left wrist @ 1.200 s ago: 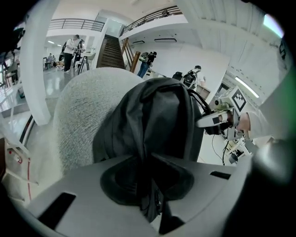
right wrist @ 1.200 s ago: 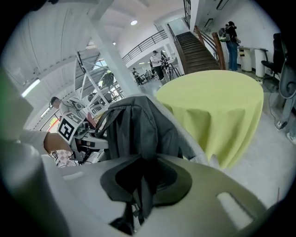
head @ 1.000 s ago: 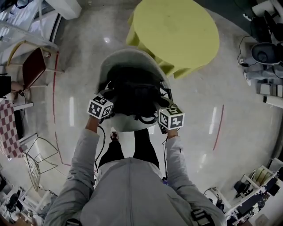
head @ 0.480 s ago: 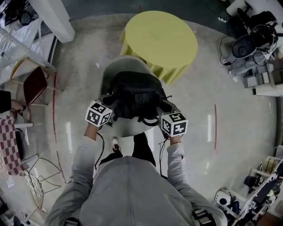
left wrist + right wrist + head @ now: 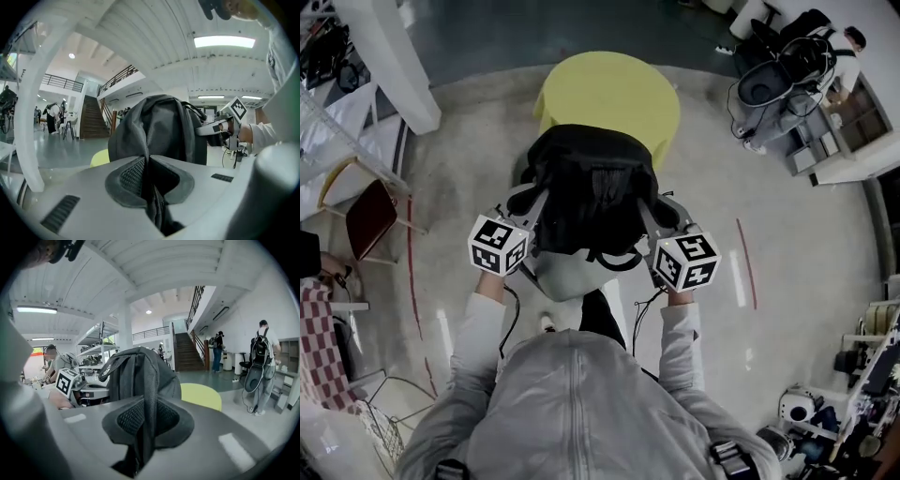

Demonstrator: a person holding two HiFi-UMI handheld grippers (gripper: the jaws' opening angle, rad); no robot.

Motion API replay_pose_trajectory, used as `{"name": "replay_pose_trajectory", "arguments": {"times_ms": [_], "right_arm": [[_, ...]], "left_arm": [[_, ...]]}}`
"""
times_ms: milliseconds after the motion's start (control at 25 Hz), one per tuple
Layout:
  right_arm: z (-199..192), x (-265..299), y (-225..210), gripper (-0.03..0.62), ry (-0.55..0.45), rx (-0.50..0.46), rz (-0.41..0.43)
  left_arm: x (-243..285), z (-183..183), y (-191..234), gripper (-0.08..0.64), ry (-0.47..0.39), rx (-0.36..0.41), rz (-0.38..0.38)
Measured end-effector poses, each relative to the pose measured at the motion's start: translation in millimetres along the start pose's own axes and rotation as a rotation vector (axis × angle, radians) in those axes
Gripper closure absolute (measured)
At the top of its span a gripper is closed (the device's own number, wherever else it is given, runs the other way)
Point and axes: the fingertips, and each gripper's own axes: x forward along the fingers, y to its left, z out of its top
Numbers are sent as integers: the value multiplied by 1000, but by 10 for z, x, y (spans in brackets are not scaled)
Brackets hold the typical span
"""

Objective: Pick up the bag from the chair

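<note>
The black bag (image 5: pixel 591 192) is up in the air, strung between the two grippers and hanging just ahead of both. The left gripper (image 5: pixel 525 208) bites into the bag's left side. Its jaws have just been closing, and a fold of dark fabric runs right between them, pinched tight with barely a slit left. The right gripper (image 5: pixel 664 220) is narrow too, clamped on a dark strap that drops down through its jaws. Each gripper points in at the bag from its own side, close to level. Under the bag, nearer the person than the gripper tips, the pale chair (image 5: pixel 562 279) shows part of its seat. Beyond the bag, out past both grippers, stands a round yellow table (image 5: pixel 609 94). Grey sleeves (image 5: pixel 478 328) run back from the grippers.
</note>
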Motion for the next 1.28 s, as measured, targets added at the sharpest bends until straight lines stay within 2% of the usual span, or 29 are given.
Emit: {"name": "replay_pose_trajectory", "arguments": {"times_ms": [240, 480, 720, 1280], "right_arm": [[466, -507, 420, 541, -101, -67, -46], [676, -939, 715, 541, -141, -54, -70], [620, -1280, 1018, 543, -160, -44, -76], [526, -1361, 1086, 543, -141, -70, -89]], "left_arm": [[-484, 572, -208, 535, -109, 72, -29], [-851, 960, -425, 537, -169, 88, -62], [-1225, 955, -648, 538, -186, 94, -73], [-1287, 834, -723, 538, -170, 82, -68]]}}
